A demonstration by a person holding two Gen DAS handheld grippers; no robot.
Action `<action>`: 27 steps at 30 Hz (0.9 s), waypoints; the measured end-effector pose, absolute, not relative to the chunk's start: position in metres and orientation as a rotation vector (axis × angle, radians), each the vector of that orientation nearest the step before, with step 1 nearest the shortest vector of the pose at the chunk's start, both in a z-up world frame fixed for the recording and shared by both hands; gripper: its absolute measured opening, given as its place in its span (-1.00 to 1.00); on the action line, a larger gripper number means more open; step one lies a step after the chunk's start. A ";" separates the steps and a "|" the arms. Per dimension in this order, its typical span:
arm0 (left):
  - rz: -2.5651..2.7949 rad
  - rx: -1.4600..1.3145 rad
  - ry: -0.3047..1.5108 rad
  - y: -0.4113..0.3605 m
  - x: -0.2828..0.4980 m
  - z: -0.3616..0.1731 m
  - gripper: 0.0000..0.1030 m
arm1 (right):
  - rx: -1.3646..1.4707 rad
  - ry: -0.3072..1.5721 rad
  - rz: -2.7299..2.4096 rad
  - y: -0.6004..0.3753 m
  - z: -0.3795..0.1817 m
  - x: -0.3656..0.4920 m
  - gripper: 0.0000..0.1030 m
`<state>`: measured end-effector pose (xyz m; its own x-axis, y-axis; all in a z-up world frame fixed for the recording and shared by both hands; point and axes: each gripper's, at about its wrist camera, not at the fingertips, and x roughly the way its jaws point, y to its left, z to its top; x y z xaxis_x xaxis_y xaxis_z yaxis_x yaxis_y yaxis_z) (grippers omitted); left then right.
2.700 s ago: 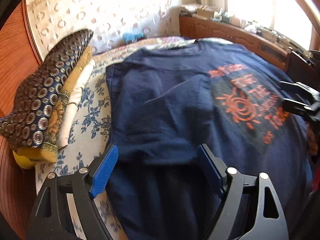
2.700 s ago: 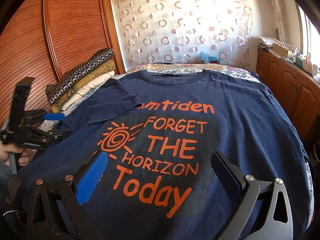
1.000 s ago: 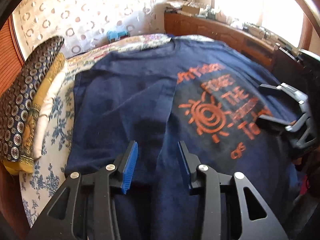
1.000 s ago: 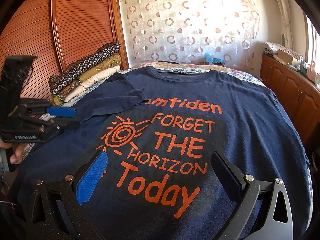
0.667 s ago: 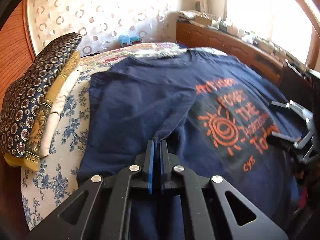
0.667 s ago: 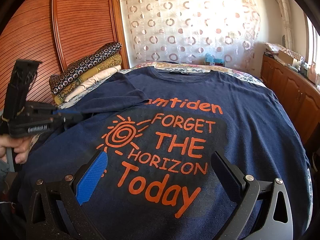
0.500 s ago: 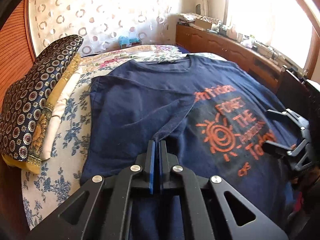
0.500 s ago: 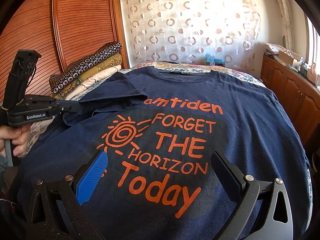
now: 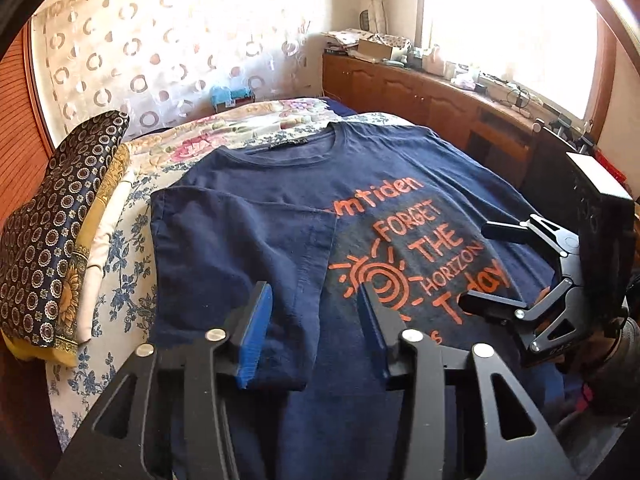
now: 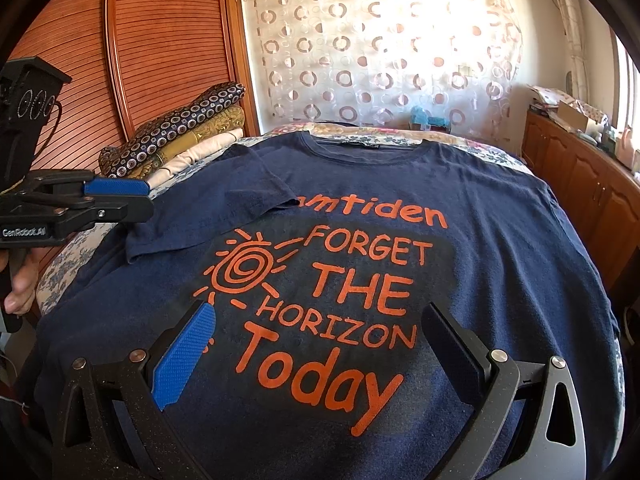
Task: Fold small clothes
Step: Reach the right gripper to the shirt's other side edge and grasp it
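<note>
A navy T-shirt (image 9: 280, 184) (image 10: 500, 240) with orange print lies face up on the bed. Its left sleeve (image 9: 240, 248) (image 10: 224, 216) is folded inward over the chest, next to the sun print. My left gripper (image 9: 316, 328) (image 10: 136, 202) is open and empty, just above the folded sleeve's lower edge. My right gripper (image 10: 316, 344) (image 9: 492, 264) is open and empty, hovering over the shirt's lower front above the word "Today".
A stack of folded fabrics (image 9: 52, 236) (image 10: 180, 136) lies along the bed's left side by the wooden wardrobe (image 10: 120, 60). The floral bedsheet (image 9: 120, 276) shows left of the shirt. A wooden cabinet (image 9: 420, 92) with clutter runs along the right under the window.
My left gripper was shut on the sleeve's edge and drew it inward; now it has opened and let go, and the sleeve lies folded flat. The right gripper has stayed still.
</note>
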<state>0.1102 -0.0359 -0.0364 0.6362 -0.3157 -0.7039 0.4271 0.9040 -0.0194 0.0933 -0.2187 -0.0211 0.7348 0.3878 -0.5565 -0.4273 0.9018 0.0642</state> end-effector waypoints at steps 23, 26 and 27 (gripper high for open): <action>-0.411 0.211 0.878 -0.053 0.136 -0.092 0.63 | 0.038 0.580 0.117 -0.408 0.006 0.109 0.98; -0.412 0.209 0.878 -0.053 0.137 -0.092 0.63 | 0.109 0.642 0.099 -0.445 -0.005 0.115 0.91; -0.411 0.210 0.878 -0.053 0.137 -0.092 0.63 | 0.127 0.650 0.093 -0.453 -0.008 0.115 0.87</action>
<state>0.1373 -0.0530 -0.0923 0.5669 -0.2623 -0.7809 0.4320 0.9018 0.0107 0.1151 -0.4530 -0.0082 0.7923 0.1256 -0.5970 -0.0464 0.9881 0.1464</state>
